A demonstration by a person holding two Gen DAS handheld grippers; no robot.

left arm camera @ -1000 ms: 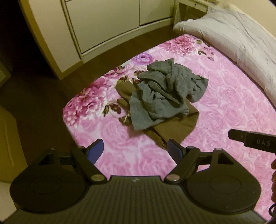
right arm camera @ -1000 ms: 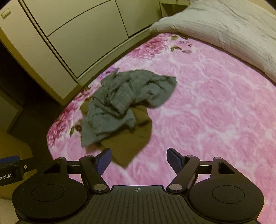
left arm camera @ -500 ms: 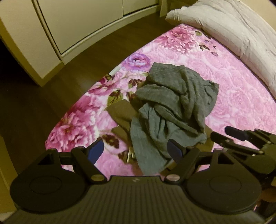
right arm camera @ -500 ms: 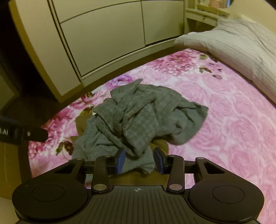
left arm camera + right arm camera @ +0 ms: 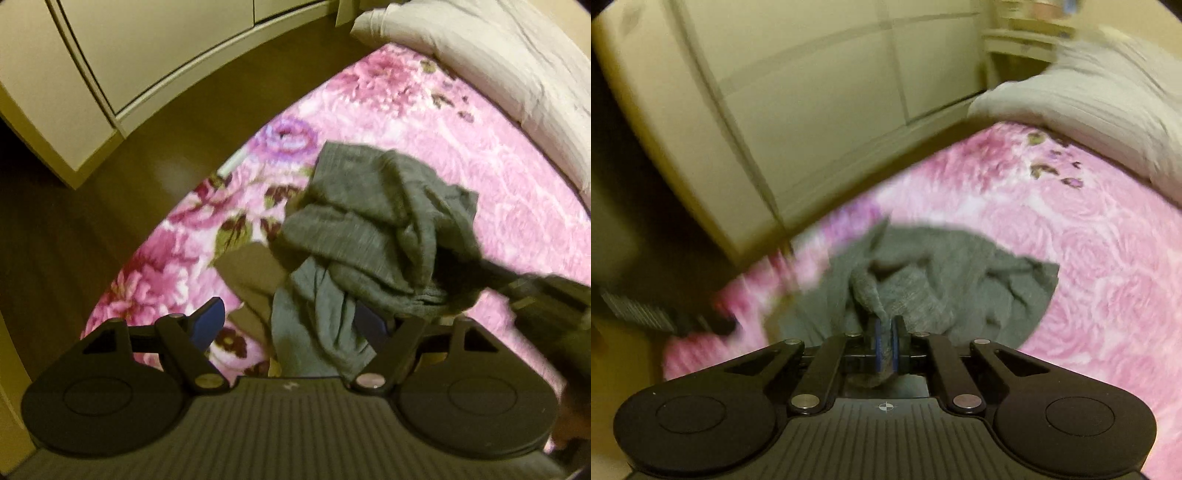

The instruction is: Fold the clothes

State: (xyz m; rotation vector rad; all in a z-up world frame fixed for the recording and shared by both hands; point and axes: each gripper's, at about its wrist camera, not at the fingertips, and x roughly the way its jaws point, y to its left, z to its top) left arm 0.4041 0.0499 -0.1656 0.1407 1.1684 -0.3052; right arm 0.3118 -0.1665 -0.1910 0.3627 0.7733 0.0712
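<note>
A crumpled grey knit garment (image 5: 373,236) lies in a heap on the pink flowered bedspread (image 5: 517,192), on top of an olive-brown garment (image 5: 251,273). My left gripper (image 5: 291,325) is open low over the heap; grey cloth hangs down between its blue pads and covers the right one. My right gripper (image 5: 885,343) is shut on a fold of the grey garment (image 5: 923,280), which rises toward it in a ridge. The right gripper also shows blurred at the right of the left wrist view, at the heap's edge (image 5: 546,299).
A pale duvet (image 5: 498,59) lies along the far right side of the bed. Cream wardrobe doors (image 5: 812,92) stand past a strip of dark wooden floor (image 5: 110,206) on the left. The bed's edge curves close to the heap's left side.
My right gripper went from wide open to shut on the grey garment and tugs it up. My left gripper moved forward and lower, over the heap.
</note>
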